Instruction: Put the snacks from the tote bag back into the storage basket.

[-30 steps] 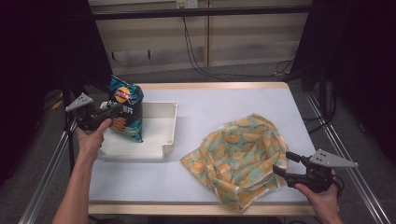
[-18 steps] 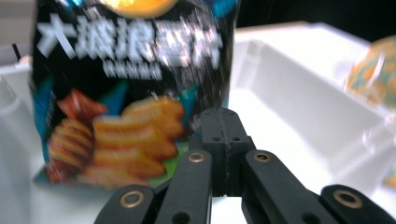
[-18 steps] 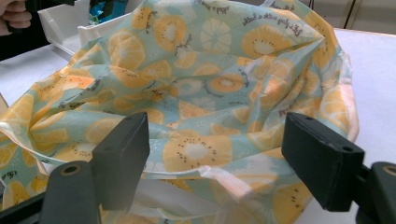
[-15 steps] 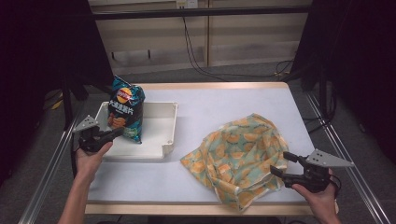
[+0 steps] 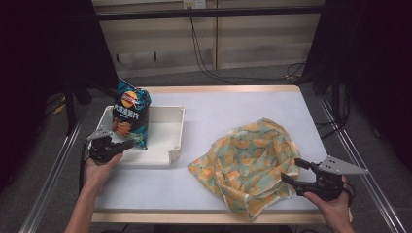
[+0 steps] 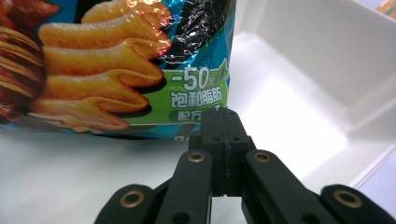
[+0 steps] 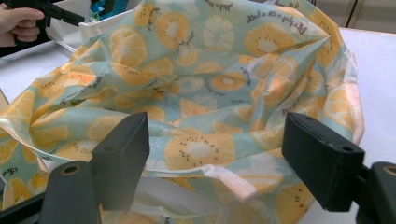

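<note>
The left gripper (image 5: 127, 143) is at the near left corner of the white tray (image 5: 176, 136), and its two jaws are pressed together with nothing between them. In the left gripper view the closed tips (image 6: 223, 122) stand just in front of the bottom edge of the chip bag (image 6: 112, 65); if they touch the bag, I cannot tell. The chip bag (image 5: 130, 118) stands upright in the left part of the tray, leaning a little to the left. Its top and left side are cut off in the left gripper view, so the picture of ridged chips and some green print are what can be read there.

The right gripper (image 5: 294, 171) is at the near right of the table (image 5: 218, 104), with its jaws wide apart. Between them lies the near edge of the fruit-print cloth bag (image 5: 248, 162), which is crumpled flat on the table. In the right gripper view the pads (image 7: 122, 154) are not pressing on the cloth bag (image 7: 205, 88). The folds hide its opening, and a pale strap near the jaws is hard to make out.
</note>
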Motion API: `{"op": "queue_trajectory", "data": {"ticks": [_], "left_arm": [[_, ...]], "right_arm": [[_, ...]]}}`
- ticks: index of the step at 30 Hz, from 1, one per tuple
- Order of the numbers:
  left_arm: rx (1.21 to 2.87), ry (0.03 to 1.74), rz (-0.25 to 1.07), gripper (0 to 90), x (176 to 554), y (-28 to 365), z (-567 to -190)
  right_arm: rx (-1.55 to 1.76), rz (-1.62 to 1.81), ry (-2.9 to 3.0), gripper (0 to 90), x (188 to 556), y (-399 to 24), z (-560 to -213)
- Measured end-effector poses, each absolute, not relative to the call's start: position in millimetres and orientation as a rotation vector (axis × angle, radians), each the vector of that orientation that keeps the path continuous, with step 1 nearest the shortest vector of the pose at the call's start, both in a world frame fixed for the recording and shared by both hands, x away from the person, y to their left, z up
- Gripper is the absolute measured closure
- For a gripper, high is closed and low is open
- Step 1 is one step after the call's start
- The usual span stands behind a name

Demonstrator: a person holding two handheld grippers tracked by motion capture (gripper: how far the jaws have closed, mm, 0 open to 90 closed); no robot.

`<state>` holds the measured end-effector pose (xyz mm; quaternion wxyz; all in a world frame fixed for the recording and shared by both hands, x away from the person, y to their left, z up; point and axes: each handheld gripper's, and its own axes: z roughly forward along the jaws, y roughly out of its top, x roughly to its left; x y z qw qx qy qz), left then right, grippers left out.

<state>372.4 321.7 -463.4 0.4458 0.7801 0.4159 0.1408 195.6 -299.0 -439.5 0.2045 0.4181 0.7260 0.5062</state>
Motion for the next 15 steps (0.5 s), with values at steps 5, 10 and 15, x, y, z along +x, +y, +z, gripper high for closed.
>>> {"op": "queue_trajectory", "data": {"ticks": [5, 10, 15], "left_arm": [[1.958, 1.059, 0.367, 90.0, 373.5, 318.7, -466.8], [1.983, 1.086, 0.387, 90.0, 373.9, 315.8, -468.0], [1.986, 1.076, 0.377, 90.0, 374.5, 310.6, -470.1]], "right_arm": [[1.162, 1.412, 2.026, 23.3, 196.4, -298.4, -439.3], [1.160, 1.413, 2.028, 23.3, 195.9, -298.2, -438.8], [1.163, 1.416, 2.027, 23.3, 196.1, -298.6, -438.8]]}}
